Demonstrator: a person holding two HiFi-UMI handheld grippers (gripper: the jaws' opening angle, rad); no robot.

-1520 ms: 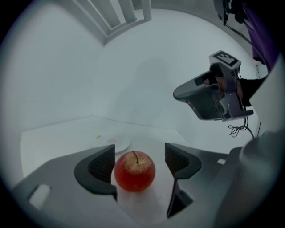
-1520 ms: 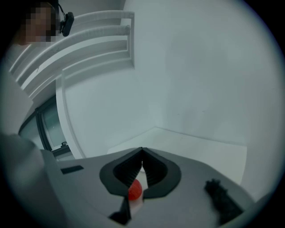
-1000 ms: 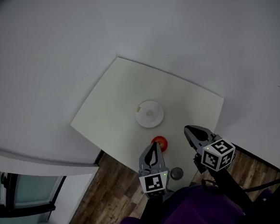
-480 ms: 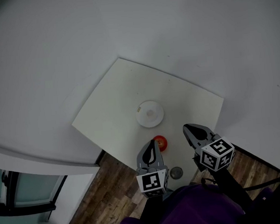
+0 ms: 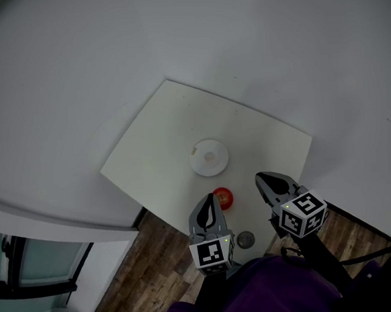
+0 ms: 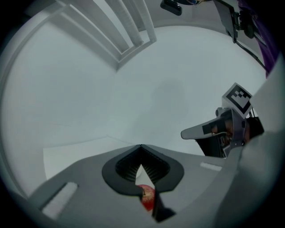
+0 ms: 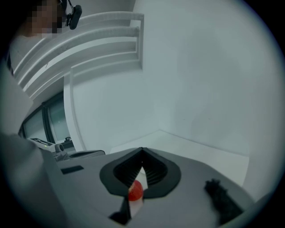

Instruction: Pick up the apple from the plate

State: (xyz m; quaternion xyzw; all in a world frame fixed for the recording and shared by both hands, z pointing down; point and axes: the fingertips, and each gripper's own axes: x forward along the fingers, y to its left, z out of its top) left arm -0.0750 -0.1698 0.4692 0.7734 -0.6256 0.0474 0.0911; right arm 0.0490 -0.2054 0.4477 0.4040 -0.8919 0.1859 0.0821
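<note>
A red apple [image 5: 224, 197] lies on the white table [image 5: 155, 155], near its front edge and apart from the white plate [image 5: 209, 157], which holds nothing. My left gripper [image 5: 211, 199] is shut and empty, its tip close beside the apple's left side. My right gripper [image 5: 260, 178] hangs to the apple's right, also shut on nothing. In the left gripper view the apple [image 6: 148, 197] shows low through the gap behind the closed tips [image 6: 141, 147]. The right gripper view shows the apple [image 7: 136, 191] the same way, below its own closed tips [image 7: 142, 150].
The table's front edge [image 5: 167, 227] runs just under both grippers, with wooden floor [image 5: 157, 269] below. A small grey round thing [image 5: 246, 239] sits between the two grippers. White walls close in behind the table. A glass-panelled frame [image 5: 30, 279] stands at the lower left.
The left gripper has drawn back slightly toward the person, so the apple shows more fully beside its tip. The right gripper and the plate have kept still.
</note>
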